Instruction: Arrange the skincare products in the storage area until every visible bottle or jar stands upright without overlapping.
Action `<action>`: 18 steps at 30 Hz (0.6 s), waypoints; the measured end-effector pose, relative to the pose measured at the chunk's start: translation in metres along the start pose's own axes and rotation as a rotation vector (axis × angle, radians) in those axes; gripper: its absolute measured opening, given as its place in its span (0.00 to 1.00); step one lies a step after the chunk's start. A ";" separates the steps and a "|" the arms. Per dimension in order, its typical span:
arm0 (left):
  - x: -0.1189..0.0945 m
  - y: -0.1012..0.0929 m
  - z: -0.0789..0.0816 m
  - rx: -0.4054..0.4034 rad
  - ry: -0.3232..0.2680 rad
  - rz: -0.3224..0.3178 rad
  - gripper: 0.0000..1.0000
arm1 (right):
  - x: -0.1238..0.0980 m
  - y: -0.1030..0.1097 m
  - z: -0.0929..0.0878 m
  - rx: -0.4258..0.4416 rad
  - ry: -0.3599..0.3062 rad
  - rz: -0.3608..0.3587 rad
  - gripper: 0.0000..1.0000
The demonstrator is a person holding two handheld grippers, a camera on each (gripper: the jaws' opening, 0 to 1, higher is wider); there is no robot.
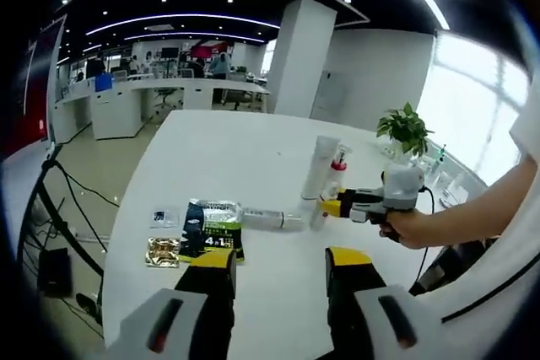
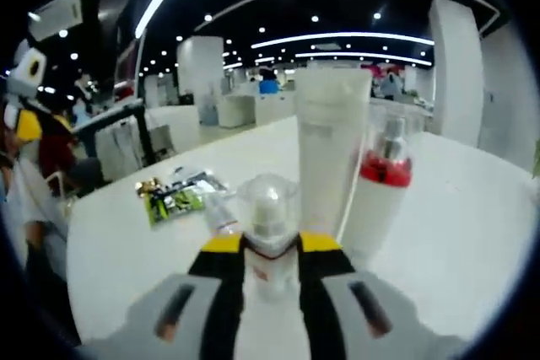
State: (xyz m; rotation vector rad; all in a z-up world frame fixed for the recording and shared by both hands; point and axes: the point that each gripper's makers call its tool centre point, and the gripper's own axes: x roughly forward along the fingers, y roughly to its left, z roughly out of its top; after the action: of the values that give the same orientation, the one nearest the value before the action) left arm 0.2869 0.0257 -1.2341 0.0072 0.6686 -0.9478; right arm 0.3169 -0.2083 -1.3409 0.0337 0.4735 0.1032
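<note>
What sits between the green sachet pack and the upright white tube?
A clear bottle lying on its side, in the left gripper view, between the green pack and tube.

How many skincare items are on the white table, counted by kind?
Tube: 1, white tube
Bottles: 3, red-collared bottle, small bottle in the right gripper, lying bottle
Packets: 3, green packet, gold packet, small white packet
Total: 7

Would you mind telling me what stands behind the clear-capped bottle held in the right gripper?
Behind the clear-capped bottle, a tall white tube stands upright, with a red-collared white pump bottle beside it. The bottle's cap covers the tube's lower left edge, and the gripper's yellow-tipped fingers hide the bottle's base.
</note>
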 end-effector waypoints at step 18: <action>-0.014 0.002 -0.008 -0.004 0.021 0.026 0.43 | 0.023 -0.015 -0.013 0.031 0.068 -0.033 0.21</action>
State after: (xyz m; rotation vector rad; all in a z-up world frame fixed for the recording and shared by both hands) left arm 0.2787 0.0394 -1.2334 0.0227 0.6880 -0.9224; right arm 0.3329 -0.2206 -1.3634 0.0533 0.5438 0.0650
